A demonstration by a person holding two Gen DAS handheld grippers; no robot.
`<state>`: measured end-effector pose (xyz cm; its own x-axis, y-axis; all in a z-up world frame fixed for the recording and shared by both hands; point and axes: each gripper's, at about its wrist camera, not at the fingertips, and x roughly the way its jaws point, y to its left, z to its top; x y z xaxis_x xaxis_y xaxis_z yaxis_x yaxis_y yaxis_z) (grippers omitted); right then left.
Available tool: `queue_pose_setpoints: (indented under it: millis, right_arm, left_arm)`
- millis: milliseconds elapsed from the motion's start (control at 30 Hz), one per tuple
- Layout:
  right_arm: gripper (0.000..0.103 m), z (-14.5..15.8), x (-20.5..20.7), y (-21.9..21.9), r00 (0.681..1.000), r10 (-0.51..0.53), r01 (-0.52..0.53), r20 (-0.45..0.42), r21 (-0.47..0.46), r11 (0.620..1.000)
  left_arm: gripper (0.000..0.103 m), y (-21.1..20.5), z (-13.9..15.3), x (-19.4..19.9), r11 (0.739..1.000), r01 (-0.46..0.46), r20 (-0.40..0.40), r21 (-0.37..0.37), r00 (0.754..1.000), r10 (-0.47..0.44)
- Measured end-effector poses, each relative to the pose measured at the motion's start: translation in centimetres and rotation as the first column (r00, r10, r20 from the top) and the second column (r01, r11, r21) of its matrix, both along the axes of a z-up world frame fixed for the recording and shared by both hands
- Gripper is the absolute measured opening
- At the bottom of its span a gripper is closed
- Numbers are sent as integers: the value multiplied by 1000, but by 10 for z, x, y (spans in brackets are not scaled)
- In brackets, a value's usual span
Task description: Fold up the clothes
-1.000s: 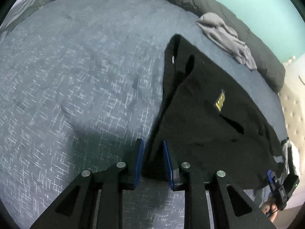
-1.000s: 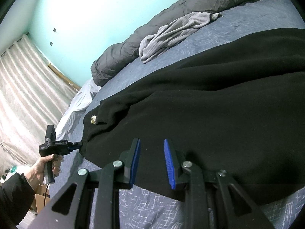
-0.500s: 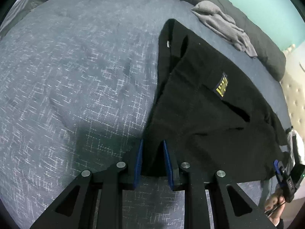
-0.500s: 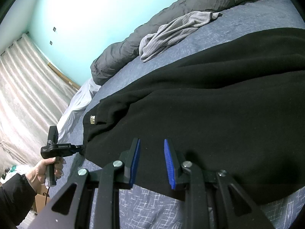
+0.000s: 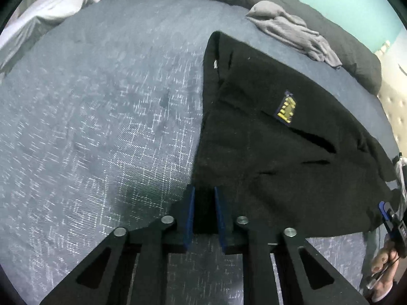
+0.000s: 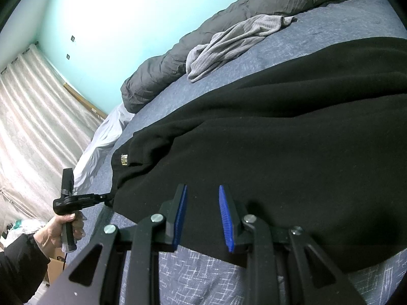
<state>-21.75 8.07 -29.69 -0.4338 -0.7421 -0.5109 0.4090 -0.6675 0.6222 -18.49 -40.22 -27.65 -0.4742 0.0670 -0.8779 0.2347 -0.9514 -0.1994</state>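
A black fleece garment with a yellow patch lies spread on the blue bed cover. My left gripper is at its near corner. The jaws are closing, and black fabric fills the gap between the blue pads. In the right wrist view the left gripper meets that corner of the garment, with a hand on its handle. My right gripper sits over the near hem with fabric between its pads. In the left wrist view the right gripper shows at the garment's right corner.
A crumpled grey garment lies beyond the black one, against a rolled dark grey duvet. White bedding hangs off the far left. A tufted headboard is at the right, and curtains hang past the bed's edge.
The left jaws have narrowed on the garment's corner, and the left gripper has slid in toward it. The right gripper and the cloth under it have not moved.
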Motion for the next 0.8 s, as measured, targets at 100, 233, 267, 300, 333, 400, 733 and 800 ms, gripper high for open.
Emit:
queue_pose_setpoints:
  millis: [100, 233, 267, 300, 333, 400, 733, 800]
  right_arm:
    - [25, 0, 0, 0, 1000, -1, 1, 3, -3, 1000]
    - [25, 0, -1, 1, 1000, -4, 4, 2, -7, 1000]
    - [25, 1, -1, 2, 1000, -4, 4, 2, -8, 1000]
    - [25, 1, -1, 2, 1000, -5, 5, 2, -9, 1000]
    - [25, 1, -2, 3, 1000, -6, 6, 3, -10, 1000]
    - [25, 1, -3, 3, 1000, -8, 8, 3, -13, 1000]
    - [25, 2, -3, 2, 1000, -2, 2, 3, -15, 1000]
    - [25, 2, -4, 3, 1000, -2, 2, 4, -16, 1000]
  left_arm:
    - [7, 4, 10, 11, 1000, 14, -26, -7, 1000, -15]
    - [4, 10, 22, 26, 1000, 27, -54, -7, 998, -27]
    - [4, 12, 25, 29, 1000, 29, -59, 0, 998, -29]
    - [4, 15, 27, 33, 999, 31, -65, 6, 997, -31]
    - [4, 18, 28, 38, 999, 33, -69, 7, 997, -33]
    - [4, 21, 29, 49, 999, 37, -69, 19, 997, -36]
    - [2, 8, 14, 85, 994, 17, -8, 109, 1000, -16]
    - [2, 11, 7, 83, 995, 19, 12, 103, 1000, -20]
